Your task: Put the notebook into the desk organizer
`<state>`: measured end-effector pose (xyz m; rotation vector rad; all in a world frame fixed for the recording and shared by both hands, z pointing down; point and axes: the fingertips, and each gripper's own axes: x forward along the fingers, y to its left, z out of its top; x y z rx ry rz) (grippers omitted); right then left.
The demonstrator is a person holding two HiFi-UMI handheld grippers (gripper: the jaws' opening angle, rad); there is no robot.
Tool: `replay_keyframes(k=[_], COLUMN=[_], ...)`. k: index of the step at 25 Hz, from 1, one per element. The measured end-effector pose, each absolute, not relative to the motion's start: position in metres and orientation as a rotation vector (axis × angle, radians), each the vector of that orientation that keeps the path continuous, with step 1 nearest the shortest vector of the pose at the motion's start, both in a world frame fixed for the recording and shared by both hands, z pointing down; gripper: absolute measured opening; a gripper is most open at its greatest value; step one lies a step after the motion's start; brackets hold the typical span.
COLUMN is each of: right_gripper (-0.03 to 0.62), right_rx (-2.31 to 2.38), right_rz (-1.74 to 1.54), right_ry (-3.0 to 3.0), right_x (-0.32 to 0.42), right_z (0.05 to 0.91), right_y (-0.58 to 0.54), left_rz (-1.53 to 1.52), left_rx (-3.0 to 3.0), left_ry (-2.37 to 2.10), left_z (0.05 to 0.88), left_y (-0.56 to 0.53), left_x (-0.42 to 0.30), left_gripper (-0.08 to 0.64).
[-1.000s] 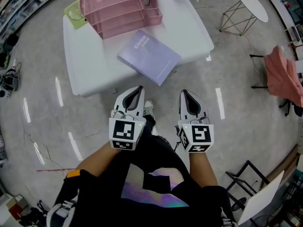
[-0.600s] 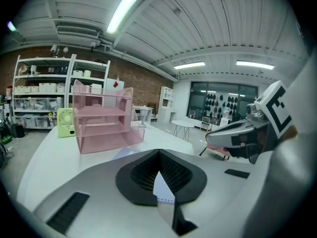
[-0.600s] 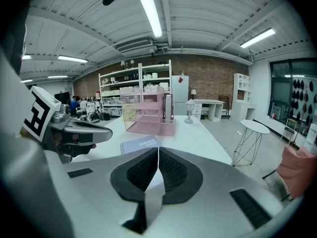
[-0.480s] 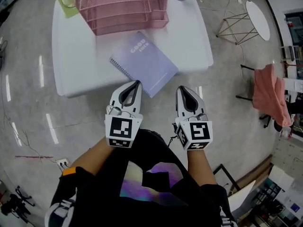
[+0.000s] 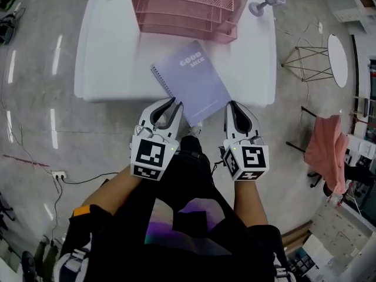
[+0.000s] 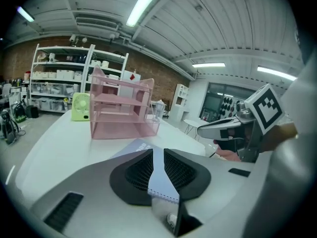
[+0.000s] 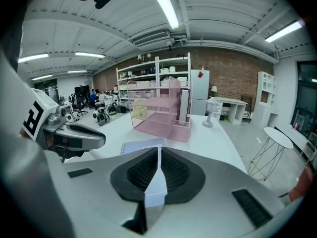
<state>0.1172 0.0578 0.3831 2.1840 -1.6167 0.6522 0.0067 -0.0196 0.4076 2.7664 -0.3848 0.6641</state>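
Note:
A purple spiral notebook (image 5: 191,81) lies flat and skewed near the front edge of the white table (image 5: 106,69); it also shows in the left gripper view (image 6: 132,147) and the right gripper view (image 7: 141,146). Behind it stands the pink mesh desk organizer (image 5: 188,4) with stacked trays (image 6: 121,110) (image 7: 161,115). My left gripper (image 5: 174,102) (image 6: 158,152) hovers just short of the notebook's near left edge. Its jaws are opening, with a narrow gap and nothing between them. My right gripper (image 5: 230,104) (image 7: 159,150) is shut and empty, off the notebook's near right corner.
A green fan (image 6: 79,107) sits at the table's far left and a small lamp (image 5: 264,2) at its far right. To the right on the floor stand a round wire-leg side table (image 5: 336,51) and a chair with pink cloth (image 5: 326,151). Shelving lines the back wall.
Both grippers have come closer to the table's front edge and the notebook. The left jaws have parted a little; the right jaws stay shut.

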Motion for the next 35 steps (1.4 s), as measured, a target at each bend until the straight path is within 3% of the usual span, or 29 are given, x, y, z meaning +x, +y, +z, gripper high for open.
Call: replay_keyframes(k=[8, 16, 28, 35], right_gripper=[0.022, 0.077, 0.281, 0.322], right_rx=[1.921, 1.640, 1.505, 1.504], right_rz=[0.641, 0.585, 0.581, 0.590], right_ry=[-1.847, -2.043, -2.124, -2.124], right_x=[0.141, 0.143, 0.150, 0.157], right_z=[0.409, 0.438, 0.473, 0.481], right_y=[0.034, 0.029, 0.035, 0.038], left_rz=[0.710, 0.711, 0.694, 0.691], left_rx=[2.602, 2.428, 2.234, 2.188], left_ry=[-0.637, -0.852, -0.944, -0.947], left_z=[0.440, 0.469, 0.519, 0.531], left_y=[-0.013, 0.011, 0.038, 0.041], left_x=[0.007, -0.002, 0.000, 0.002], left_gripper=[0.146, 0.204, 0.262, 0.276])
